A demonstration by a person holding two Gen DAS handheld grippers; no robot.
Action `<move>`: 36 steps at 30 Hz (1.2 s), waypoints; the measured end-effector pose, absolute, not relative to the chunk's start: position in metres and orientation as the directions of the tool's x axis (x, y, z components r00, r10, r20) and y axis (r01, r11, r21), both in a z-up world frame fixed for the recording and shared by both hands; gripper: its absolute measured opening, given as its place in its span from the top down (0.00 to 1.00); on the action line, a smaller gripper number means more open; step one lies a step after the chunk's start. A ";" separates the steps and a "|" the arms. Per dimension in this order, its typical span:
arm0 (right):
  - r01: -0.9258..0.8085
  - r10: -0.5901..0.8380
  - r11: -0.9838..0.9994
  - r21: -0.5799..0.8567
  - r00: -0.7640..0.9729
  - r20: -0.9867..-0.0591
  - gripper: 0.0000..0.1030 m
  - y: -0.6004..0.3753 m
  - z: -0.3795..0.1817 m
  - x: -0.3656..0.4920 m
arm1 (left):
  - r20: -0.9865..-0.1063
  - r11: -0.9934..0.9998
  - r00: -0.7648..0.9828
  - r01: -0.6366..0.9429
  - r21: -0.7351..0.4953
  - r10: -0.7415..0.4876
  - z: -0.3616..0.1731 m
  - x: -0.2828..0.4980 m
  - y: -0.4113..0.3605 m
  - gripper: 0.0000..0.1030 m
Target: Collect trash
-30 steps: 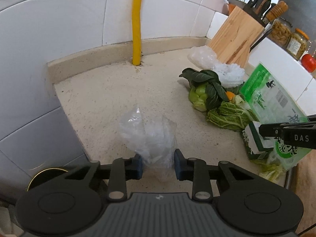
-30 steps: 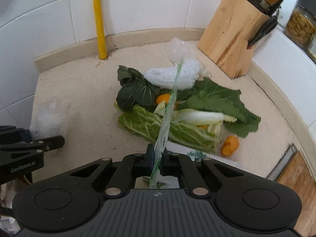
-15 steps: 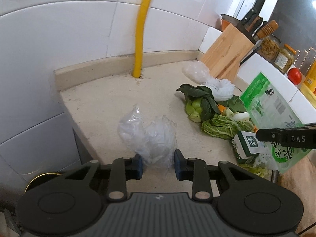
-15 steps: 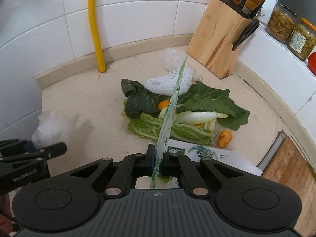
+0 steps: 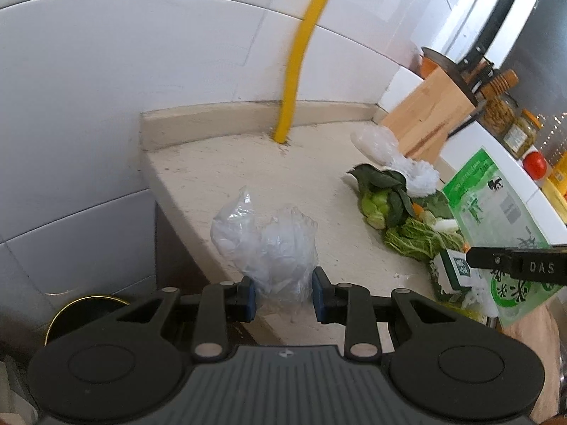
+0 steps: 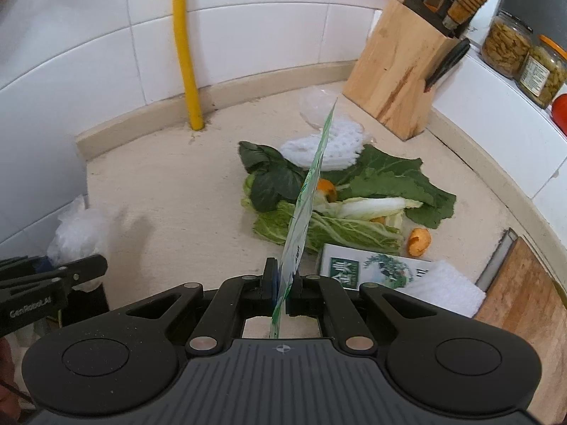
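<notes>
**A:** Crinkled clear plastic, that bag (image 5: pixel 264 244) pinched in your left hand-held gripper (image 5: pixel 282 294), is nearly weightless and soft. The blue pads (image 5: pixel 249 295) press its lower end with a gap between them, so only the bunched film keeps it there. It billows up ahead of the jaws, over the edge of the beige speckled desk (image 5: pixel 248 166).

**B:** And my right one?

**A:** Your right hand-held gripper (image 6: pixel 282 292) is clenched tight on the flat green-and-white printed pouch (image 6: pixel 304 209). You hold it edge-on by its bottom end, and it stands forward from the jaws, above the desk. It looks thin, light and a bit glossy, so I'd judge it can slide if you loosen at all.

**B:** What remains out there?

**A:** Ahead of the right gripper lie the leafy green vegetable scraps (image 6: pixel 340 209), limp and floppy; take them at the thick stalk end. The white foam fruit net (image 6: pixel 333 141) beyond squashes easily, so grip anywhere. The small green-and-white carton (image 6: pixel 375 269), just right of the jaws, is stiffer; take it across its narrow sides.
</notes>
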State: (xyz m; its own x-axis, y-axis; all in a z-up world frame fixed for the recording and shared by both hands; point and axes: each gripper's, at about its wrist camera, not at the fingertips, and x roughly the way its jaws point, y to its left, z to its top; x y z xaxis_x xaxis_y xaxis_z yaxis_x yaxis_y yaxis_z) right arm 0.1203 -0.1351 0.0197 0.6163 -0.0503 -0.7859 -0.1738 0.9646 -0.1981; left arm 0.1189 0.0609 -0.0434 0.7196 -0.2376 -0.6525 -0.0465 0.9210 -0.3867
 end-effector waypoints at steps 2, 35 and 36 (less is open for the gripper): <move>-0.188 -0.037 0.963 -0.194 0.621 -0.783 0.94 -0.128 0.021 0.119 | -0.648 0.917 0.726 -0.061 -0.395 -0.231 -0.042 0.116 0.069 0.76; -0.599 0.255 0.801 -0.013 0.360 -0.897 0.95 0.038 -0.068 0.110 | -0.767 0.795 0.641 -0.483 -0.367 0.036 -0.121 0.071 0.155 0.76; -0.603 0.251 0.798 -0.013 0.352 -0.902 0.95 0.039 -0.074 0.111 | -0.774 0.792 0.632 -0.492 -0.361 0.039 -0.126 0.071 0.155 0.76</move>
State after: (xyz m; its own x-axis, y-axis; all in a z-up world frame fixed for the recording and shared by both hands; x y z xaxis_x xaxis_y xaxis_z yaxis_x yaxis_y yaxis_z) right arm 0.1114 0.0395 -0.0737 0.3517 0.2514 -0.9017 -0.6028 0.7978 -0.0127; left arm 0.0714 0.1554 -0.1264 0.6316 0.0390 -0.7743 -0.4916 0.7924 -0.3611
